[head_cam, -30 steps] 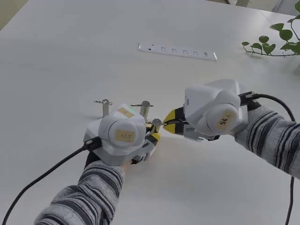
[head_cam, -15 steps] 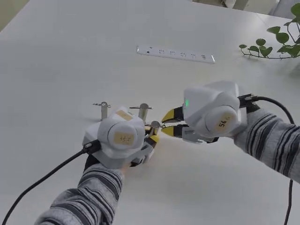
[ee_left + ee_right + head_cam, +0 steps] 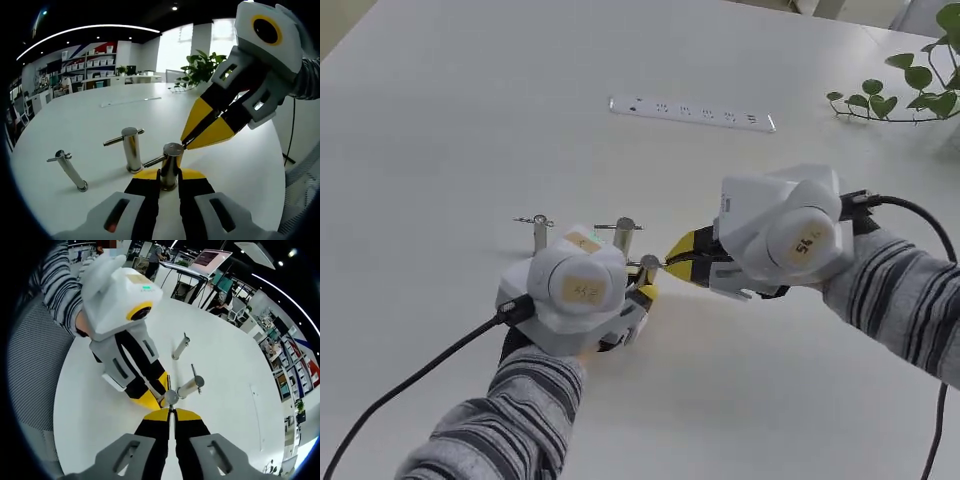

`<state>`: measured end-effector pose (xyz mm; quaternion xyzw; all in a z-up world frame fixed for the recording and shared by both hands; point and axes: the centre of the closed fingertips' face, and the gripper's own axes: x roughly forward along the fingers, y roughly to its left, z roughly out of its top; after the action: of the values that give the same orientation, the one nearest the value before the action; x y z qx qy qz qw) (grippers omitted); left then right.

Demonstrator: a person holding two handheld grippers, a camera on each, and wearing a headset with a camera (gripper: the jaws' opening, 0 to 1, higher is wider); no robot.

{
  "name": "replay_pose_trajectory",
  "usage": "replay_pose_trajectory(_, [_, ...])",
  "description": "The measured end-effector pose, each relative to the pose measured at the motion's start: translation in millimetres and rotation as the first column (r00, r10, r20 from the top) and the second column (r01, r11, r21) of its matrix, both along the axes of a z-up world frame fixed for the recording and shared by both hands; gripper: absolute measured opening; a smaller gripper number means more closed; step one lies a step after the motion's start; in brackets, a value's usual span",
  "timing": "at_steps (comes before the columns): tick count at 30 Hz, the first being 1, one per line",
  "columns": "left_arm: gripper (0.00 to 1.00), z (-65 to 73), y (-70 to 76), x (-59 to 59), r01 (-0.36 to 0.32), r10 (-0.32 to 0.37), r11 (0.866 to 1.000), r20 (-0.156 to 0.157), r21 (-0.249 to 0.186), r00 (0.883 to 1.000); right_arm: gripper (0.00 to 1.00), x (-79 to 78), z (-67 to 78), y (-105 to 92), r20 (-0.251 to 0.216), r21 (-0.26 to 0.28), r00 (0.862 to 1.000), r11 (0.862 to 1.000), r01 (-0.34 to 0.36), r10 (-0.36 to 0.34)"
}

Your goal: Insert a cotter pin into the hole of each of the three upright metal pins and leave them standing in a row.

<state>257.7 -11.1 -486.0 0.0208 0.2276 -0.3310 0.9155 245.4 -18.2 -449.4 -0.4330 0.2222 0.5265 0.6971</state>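
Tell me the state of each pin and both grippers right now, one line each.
far pin: upright, first cotter pin through it.
middle pin: upright, second cotter pin through it.
near pin: upright, clamped low.
third cotter pin: tip poking through near pin.
left gripper: shut on near pin.
right gripper: shut on third cotter pin.

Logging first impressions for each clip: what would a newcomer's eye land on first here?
At the middle of the white table, the left gripper clamps the nearest metal pin upright while the right gripper, shut, holds a cotter pin in its hole. Beyond them stand two more metal pins, each with a cotter pin through its top.
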Motion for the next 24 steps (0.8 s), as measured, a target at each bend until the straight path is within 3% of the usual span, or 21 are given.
replay_pose_trajectory(11, [0.10,0.0,-0.1,1.0,-0.005,0.005,1.000,-0.001,-0.003,1.000,0.00,1.0,1.4,1.6,-0.002,0.003,1.000,1.000,0.013,-0.013])
replay_pose_trajectory(17, [0.11,-5.8,1.5,-1.1,-0.003,0.003,1.000,-0.027,0.017,1.000,0.00,1.4,1.7,1.1,-0.012,0.011,1.000,1.000,0.028,-0.028])
replay_pose_trajectory(19, [0.13,-4.9,2.5,-3.5,0.003,-0.003,1.000,-0.040,-0.009,0.999,0.00,2.2,3.0,0.5,-0.029,0.027,0.998,0.998,0.054,-0.053])
replay_pose_trajectory(21, [0.19,-2.5,5.2,-4.4,0.006,-0.006,1.000,-0.030,-0.005,1.000,0.03,2.7,7.1,3.3,-0.071,0.083,0.993,0.992,0.097,-0.091])
replay_pose_trajectory(24, [0.25,2.2,9.4,-4.8,0.017,-0.017,1.000,-0.018,-0.004,1.000,0.09,3.9,12.0,4.4,-0.106,0.117,0.988,0.985,0.123,-0.111])
